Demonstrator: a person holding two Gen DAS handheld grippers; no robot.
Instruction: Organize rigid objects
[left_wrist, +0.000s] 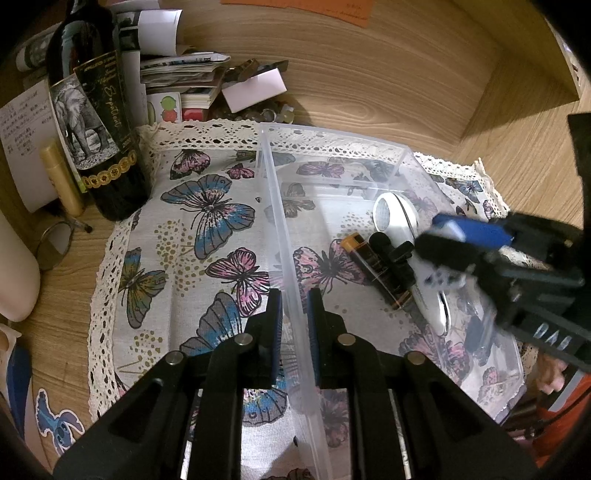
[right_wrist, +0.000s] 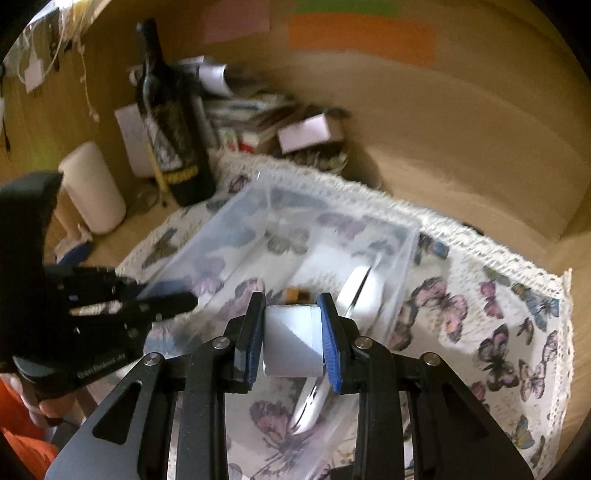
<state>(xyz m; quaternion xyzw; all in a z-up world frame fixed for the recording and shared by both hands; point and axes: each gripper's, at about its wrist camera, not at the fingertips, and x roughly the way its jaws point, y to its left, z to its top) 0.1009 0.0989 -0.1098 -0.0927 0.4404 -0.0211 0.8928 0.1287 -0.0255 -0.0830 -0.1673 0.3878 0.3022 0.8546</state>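
Observation:
A clear plastic bin (left_wrist: 273, 173) stands on a butterfly cloth (left_wrist: 207, 229). My left gripper (left_wrist: 295, 306) is shut on the bin's left wall and holds it. Inside the bin lie a white handheld device (left_wrist: 397, 218), a black and orange battery (left_wrist: 380, 273) and a small black clip-on piece (left_wrist: 391, 254). My right gripper (right_wrist: 291, 314) is shut on a white block (right_wrist: 291, 338) and holds it above the bin (right_wrist: 266, 229). It shows from the side in the left wrist view (left_wrist: 447, 236), over the bin's right part.
A dark wine bottle (left_wrist: 96, 110) stands at the cloth's left back corner, next to a yellow tube (left_wrist: 61, 177) and glasses (left_wrist: 55, 240). Stacked papers and cards (left_wrist: 192, 81) and a white box (left_wrist: 255, 90) lie behind the cloth. A white roll (right_wrist: 92, 188) stands at the left.

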